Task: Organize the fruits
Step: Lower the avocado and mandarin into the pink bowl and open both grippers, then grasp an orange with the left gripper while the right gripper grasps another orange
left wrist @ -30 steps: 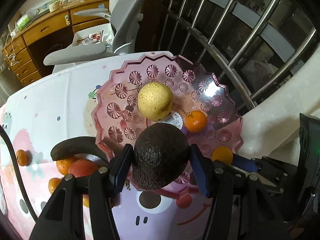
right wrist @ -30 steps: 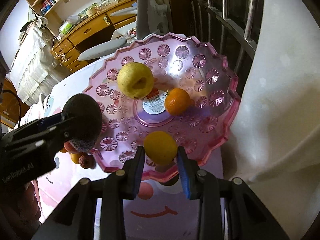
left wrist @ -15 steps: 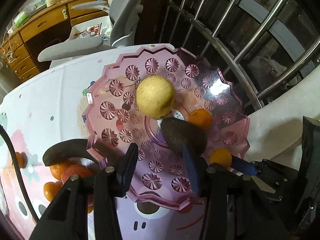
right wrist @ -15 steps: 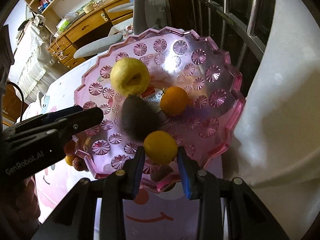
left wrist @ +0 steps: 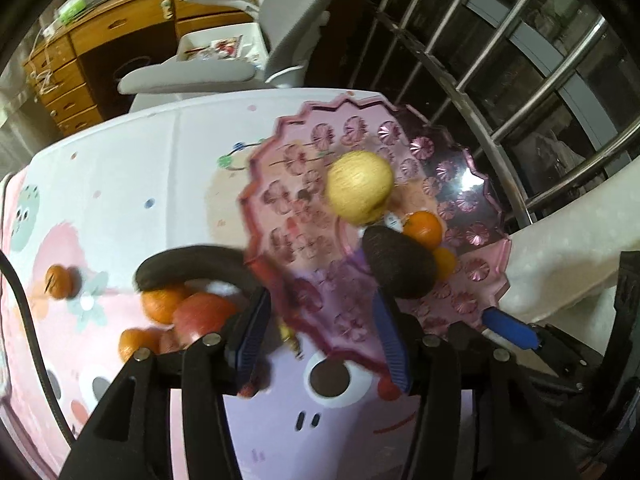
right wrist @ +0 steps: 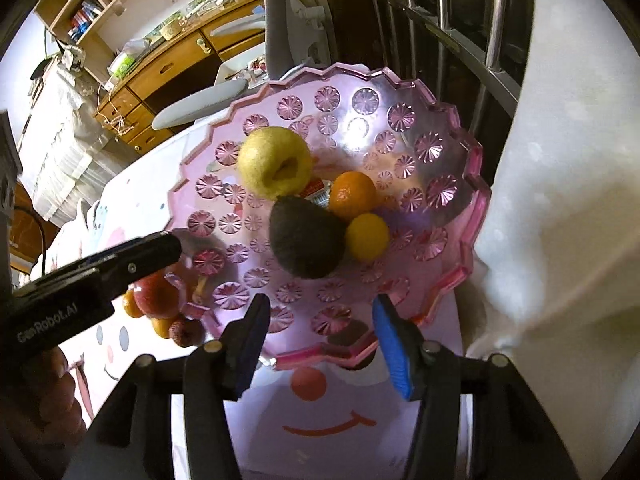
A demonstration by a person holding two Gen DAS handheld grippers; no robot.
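A wooden desk [right wrist: 172,68] with drawers, a grey chair [left wrist: 288,12] — metal window bars [left wrist: 520,60] beside.

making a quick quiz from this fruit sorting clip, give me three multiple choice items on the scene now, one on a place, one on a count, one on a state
1. Where does the avocado lie?
A. on the tablecloth
B. in the pink bowl
C. in the left claw

2. How many fruits are in the bowl?
A. two
B. four
C. six

3. How does the right claw stand?
A. open and empty
B. shut on a small orange fruit
C. shut on the bowl's rim

Answers:
1. B, the avocado rests inside the bowl against the pear and the orange.
2. B, pear, avocado, orange and the smaller yellow-orange fruit lie there.
3. A, its blue pads stand wide apart at the bowl's near rim with nothing between them; the left claw is open too.
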